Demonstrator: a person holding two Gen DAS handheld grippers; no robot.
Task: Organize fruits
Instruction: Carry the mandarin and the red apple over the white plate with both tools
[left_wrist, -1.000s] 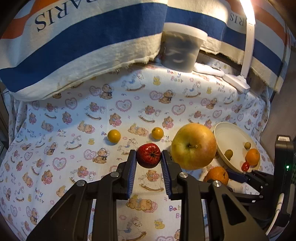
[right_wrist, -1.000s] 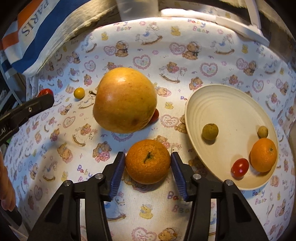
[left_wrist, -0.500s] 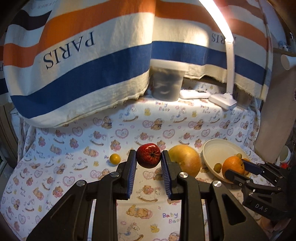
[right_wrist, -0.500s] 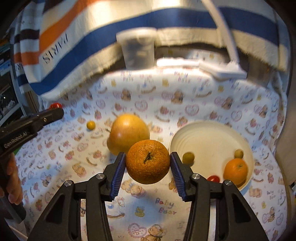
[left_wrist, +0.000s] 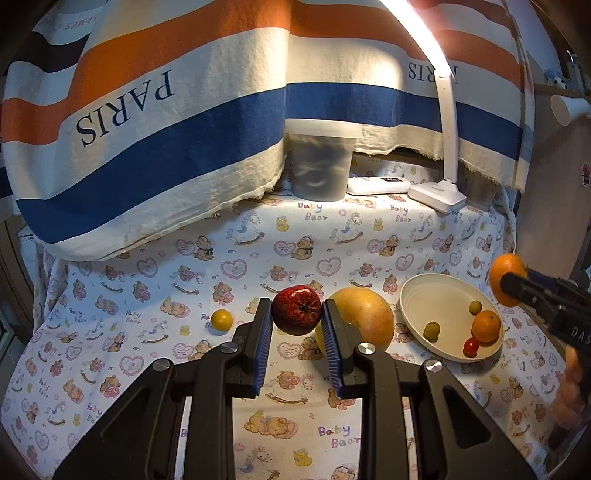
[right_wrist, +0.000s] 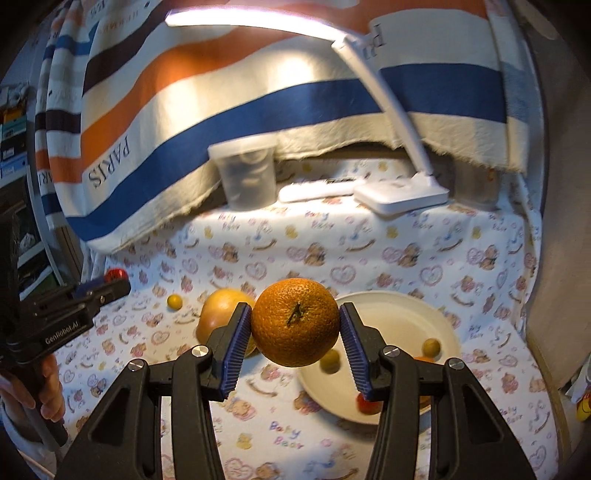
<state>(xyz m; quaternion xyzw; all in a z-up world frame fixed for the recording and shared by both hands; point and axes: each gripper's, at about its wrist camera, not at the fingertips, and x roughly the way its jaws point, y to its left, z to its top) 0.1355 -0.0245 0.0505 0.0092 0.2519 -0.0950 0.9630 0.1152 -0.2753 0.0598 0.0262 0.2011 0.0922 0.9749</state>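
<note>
My left gripper is shut on a small red apple and holds it high above the table. My right gripper is shut on an orange, also held in the air; that orange also shows at the right of the left wrist view. A big yellow-orange pomelo lies on the cloth left of a cream plate. The plate holds an orange, a cherry tomato and two small green-brown fruits. A small yellow fruit lies on the cloth to the left.
A teddy-bear cloth covers the table. At the back stand a lidded plastic tub, a white remote and a white desk lamp. A striped PARIS towel hangs behind. A wall panel borders the right.
Both grippers have risen and pulled back from the table, each carrying its fruit. The right gripper with the orange has swung right, above the plate's side.
</note>
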